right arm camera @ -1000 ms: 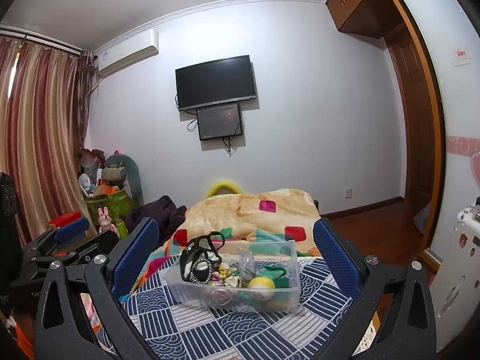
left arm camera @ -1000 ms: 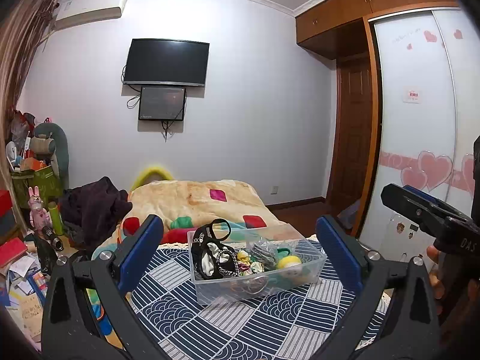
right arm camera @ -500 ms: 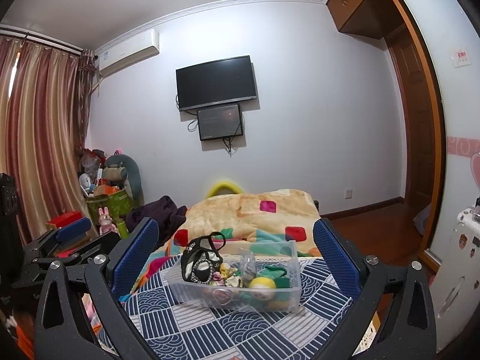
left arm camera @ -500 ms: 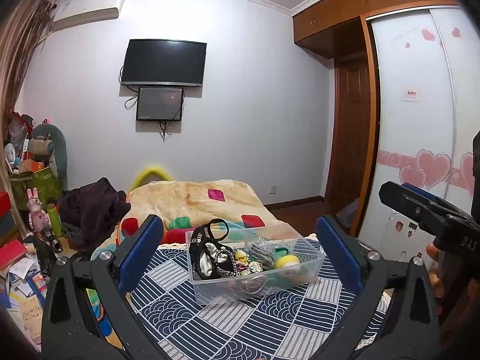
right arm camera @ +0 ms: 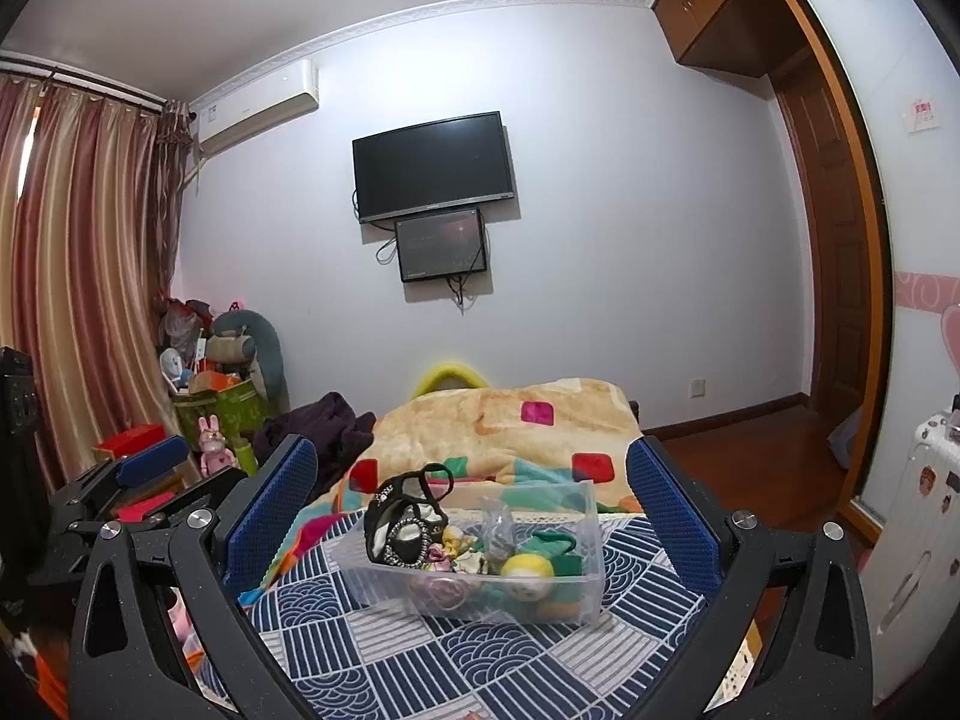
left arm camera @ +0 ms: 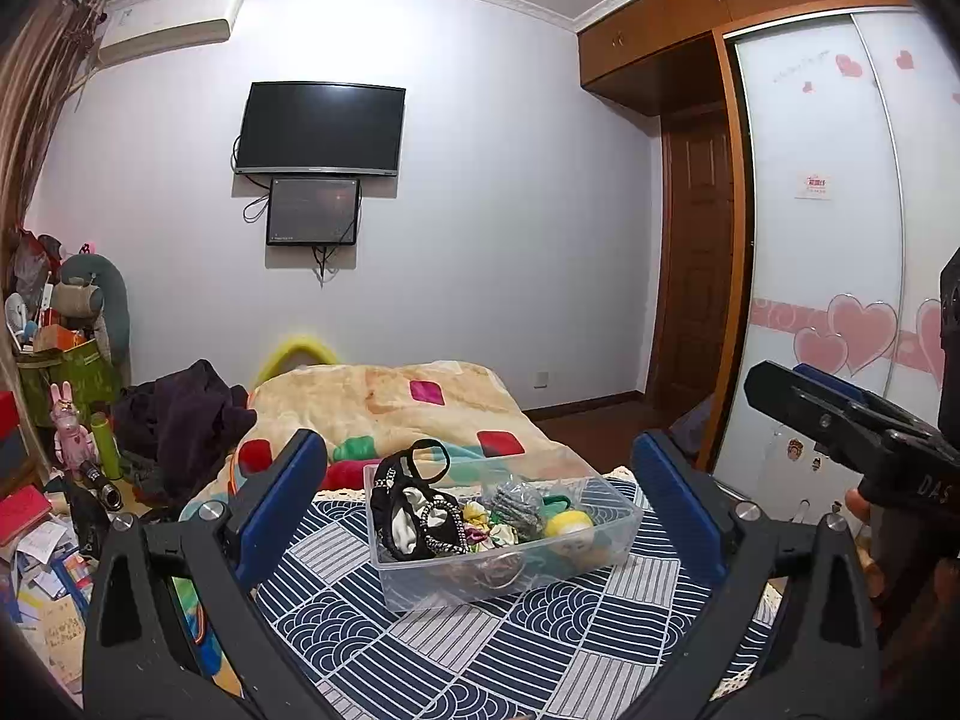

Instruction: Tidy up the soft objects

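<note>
**Mia:** Where were the soft things?

**Ben:** They were in the clear box (left arm camera: 498, 546); the box sat on the blue and white cloth (left arm camera: 456, 648), out in front of both grippers; I saw a black headband (left arm camera: 401, 501), some scrunchies (left arm camera: 480, 525), a grey bundle (left arm camera: 517, 504), a green thing (left arm camera: 558, 502) and a yellow ball (left arm camera: 570, 525) all lying in there together.

**Mia:** Were the grippers holding anything?

**Ben:** No; the left gripper (left arm camera: 477, 498) had its fingers spread wide with nothing between them; the right gripper (right arm camera: 471, 501) was the same, wide apart and holding nothing; both hung a little way back from the near side of the box, not touching it.

**Mia:** So was the job done?

**Ben:** I thought it looked close to done, or else not begun; no loose soft things showed on the cloth near the box; everything small seemed to be inside already; but the pile was mixed up, so some sorting could have been left; I could not tell which from this.

**Mia:** What about the stuff far away?

**Ben:** A blanket (right arm camera: 510, 420) lay on the bed past the box; dark clothes (right arm camera: 324, 426) sat to the left of it; they may not have been part of the job.
</note>
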The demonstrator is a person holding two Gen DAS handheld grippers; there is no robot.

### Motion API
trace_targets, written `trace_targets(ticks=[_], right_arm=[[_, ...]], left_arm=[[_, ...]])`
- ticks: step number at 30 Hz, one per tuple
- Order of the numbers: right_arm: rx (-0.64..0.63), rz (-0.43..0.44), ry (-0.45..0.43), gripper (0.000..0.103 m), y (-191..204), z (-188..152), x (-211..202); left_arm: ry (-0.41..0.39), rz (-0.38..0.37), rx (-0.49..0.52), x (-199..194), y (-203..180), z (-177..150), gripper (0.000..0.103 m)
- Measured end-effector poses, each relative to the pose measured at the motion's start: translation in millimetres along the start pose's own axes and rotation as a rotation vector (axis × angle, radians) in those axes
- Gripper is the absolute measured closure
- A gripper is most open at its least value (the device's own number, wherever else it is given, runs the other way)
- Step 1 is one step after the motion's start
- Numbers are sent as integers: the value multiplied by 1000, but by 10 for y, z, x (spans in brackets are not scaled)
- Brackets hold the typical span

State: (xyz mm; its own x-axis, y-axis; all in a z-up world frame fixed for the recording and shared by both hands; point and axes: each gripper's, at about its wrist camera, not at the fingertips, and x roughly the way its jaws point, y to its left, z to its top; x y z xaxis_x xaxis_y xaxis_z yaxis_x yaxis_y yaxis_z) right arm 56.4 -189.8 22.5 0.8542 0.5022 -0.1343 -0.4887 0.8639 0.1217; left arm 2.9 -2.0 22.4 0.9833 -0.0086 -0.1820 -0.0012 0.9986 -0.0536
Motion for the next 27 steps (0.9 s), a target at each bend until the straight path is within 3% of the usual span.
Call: trace_targets(ticks=[27], right_arm=[[-1,2,4,0,16,-1,1]], left_arm=[[12,-24,-16,10,-7,-7,0]])
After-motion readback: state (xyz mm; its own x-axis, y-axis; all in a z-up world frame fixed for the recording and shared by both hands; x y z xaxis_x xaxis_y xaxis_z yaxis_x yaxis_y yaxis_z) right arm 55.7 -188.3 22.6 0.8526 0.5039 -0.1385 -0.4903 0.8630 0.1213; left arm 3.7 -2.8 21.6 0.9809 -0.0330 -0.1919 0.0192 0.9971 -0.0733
